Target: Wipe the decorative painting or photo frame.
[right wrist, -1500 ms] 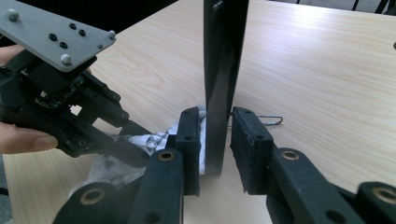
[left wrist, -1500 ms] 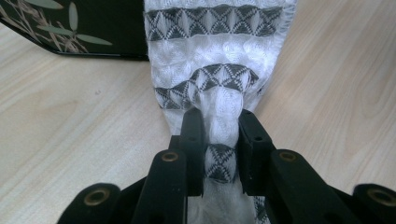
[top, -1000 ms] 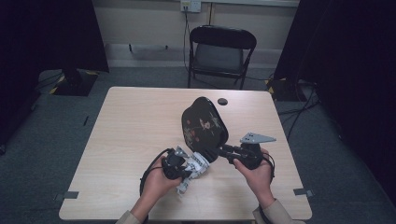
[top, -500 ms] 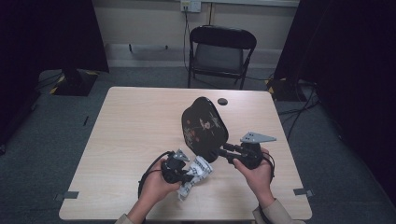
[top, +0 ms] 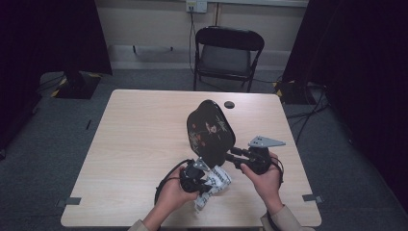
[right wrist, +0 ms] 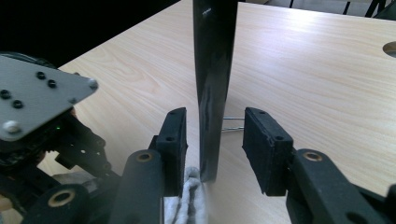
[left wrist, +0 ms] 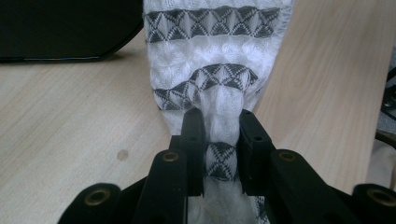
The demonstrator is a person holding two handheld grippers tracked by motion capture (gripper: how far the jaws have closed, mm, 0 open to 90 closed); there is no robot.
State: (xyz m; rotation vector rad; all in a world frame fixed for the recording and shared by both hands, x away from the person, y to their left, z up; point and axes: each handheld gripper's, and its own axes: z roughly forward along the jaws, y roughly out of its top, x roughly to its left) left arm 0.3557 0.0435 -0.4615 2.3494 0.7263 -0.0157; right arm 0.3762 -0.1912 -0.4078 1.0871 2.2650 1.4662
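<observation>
While my left gripper (left wrist: pixel 219 140) stays clamped on one soft, white knitted cloth with grey diamond bands (left wrist: pixel 217 70) lying on the pale wood-grain table (top: pixel 139 139), one glossy black lacquered oval tray (top: pixel 210 131) stands on edge beside it. My right gripper (right wrist: pixel 215 149) straddles that thin rim, jaws just opening, pads clear.

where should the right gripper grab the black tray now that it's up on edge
On the thin lower rim of the black tray, coming in level from the person's right as the right gripper does. The tray stands nearly upright, so its edge fits between the jaws, which have just been opening around it. The cloth lies at its foot.
</observation>
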